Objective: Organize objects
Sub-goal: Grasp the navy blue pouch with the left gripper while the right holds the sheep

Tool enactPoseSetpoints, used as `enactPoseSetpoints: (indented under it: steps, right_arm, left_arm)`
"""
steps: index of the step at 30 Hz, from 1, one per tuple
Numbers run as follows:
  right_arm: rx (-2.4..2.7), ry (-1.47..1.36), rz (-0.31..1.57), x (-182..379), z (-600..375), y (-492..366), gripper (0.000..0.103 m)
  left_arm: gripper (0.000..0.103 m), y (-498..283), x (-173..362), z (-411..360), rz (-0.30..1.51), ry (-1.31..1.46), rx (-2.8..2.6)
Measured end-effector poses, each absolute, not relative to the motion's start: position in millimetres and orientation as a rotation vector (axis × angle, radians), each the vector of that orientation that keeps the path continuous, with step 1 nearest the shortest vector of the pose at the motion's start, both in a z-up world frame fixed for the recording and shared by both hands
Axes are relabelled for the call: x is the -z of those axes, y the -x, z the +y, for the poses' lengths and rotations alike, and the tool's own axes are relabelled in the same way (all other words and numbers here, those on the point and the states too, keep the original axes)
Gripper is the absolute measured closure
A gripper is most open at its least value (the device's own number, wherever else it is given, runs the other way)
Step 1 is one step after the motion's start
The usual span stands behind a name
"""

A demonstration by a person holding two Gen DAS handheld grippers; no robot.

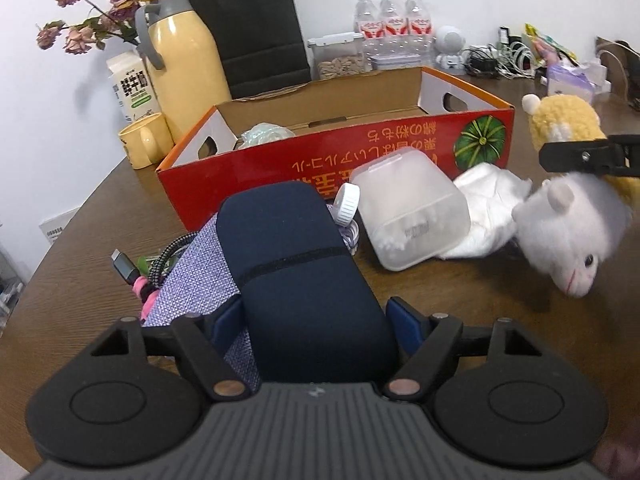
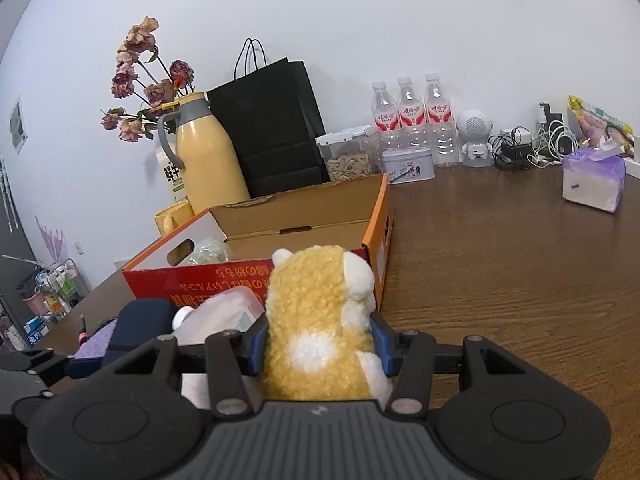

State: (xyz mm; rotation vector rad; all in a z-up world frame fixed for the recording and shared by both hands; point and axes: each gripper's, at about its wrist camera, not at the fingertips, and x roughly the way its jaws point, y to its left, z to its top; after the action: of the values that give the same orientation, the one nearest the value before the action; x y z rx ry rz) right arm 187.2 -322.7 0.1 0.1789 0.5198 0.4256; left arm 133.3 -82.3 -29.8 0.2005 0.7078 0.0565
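Left gripper (image 1: 316, 320): clenched on navy case (image 1: 296, 264). Right gripper (image 2: 320, 344): grasping yellow plush hamster (image 2: 316, 320). Red cardboard box (image 1: 400, 152): far, open, on worktop (image 2: 520, 280).

A navy case (image 1: 304, 280) lies lengthwise on a lilac cloth pouch (image 1: 196, 276), before the open red cardboard box (image 1: 336, 152). Beside it a frosted plastic tub (image 1: 412, 216) lies tipped on its side (cotton swabs inside), touching a white plush animal (image 1: 572, 232). A yellow plush hamster (image 2: 320, 320) sits upright, back to the camera.
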Motion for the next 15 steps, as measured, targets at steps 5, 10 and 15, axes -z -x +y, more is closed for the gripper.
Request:
enactPoseSetpoints:
  steps: [5, 10, 15]
  right_arm:
    - [-0.424, -0.175, 0.529, 2.1, -323.1, -186.6, 0.054]
    - [-0.428, -0.172, 0.524, -0.4, -319.9, -184.6, 0.054]
    - [-0.433, -0.167, 0.52, -4.4, -316.5, -180.6, 0.054]
  left_arm:
    - [0.021, -131.2, 27.9, -76.9, 0.725, -0.201, -0.047]
    - [0.021, -139.1, 21.5, -79.1, 0.686, -0.148, -0.112]
    - [0.02, -152.0, 27.9, -86.5, 0.679, -0.17, -0.209]
